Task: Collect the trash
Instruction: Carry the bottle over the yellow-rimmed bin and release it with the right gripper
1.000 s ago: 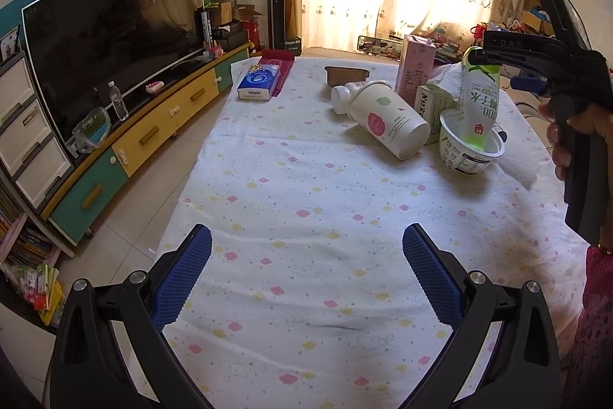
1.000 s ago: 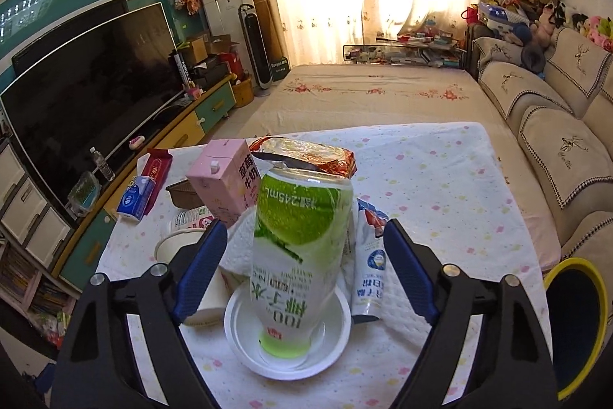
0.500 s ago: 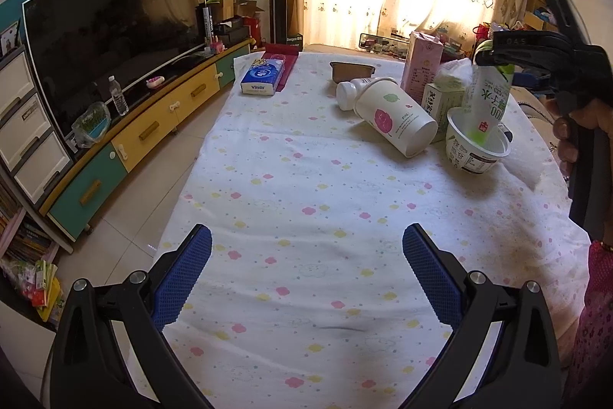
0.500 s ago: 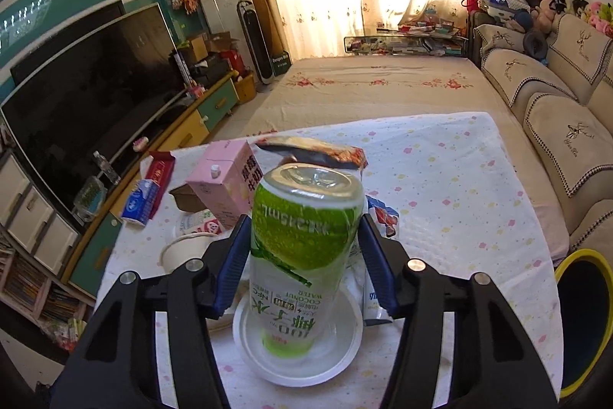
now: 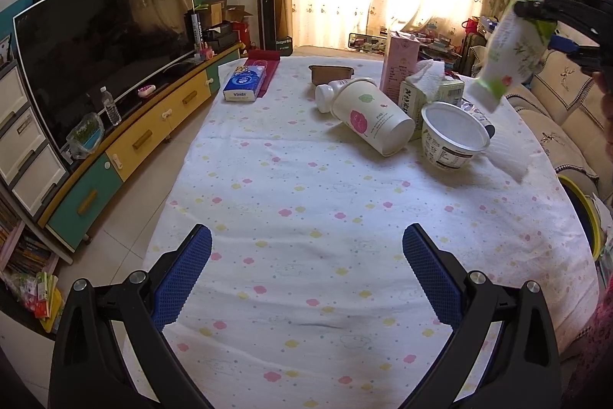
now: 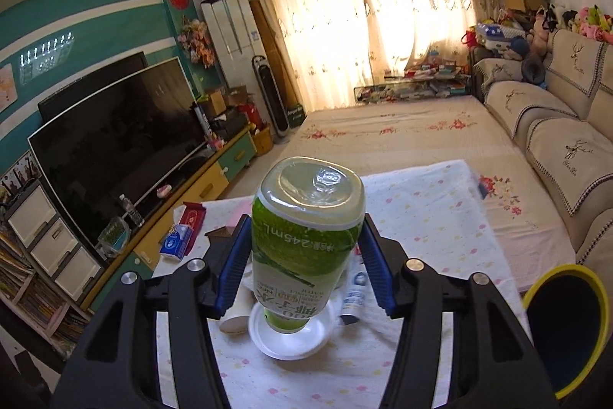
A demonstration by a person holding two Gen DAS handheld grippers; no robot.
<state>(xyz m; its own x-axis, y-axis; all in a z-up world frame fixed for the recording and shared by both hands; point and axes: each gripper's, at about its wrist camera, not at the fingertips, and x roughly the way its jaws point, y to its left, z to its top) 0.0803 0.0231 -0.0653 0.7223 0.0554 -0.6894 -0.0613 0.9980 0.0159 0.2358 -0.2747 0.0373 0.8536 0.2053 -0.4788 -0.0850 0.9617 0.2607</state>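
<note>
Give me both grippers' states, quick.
Left gripper: open, empty, above the tablecloth.
Right gripper: shut on the green coconut-water can, clear of the white bowl.

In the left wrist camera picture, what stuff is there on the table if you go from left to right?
Blue tissue pack → small brown tray → tipped-over paper cup → pink carton → white bowl → green can, not on the table but held up in the air by the right gripper.
</note>
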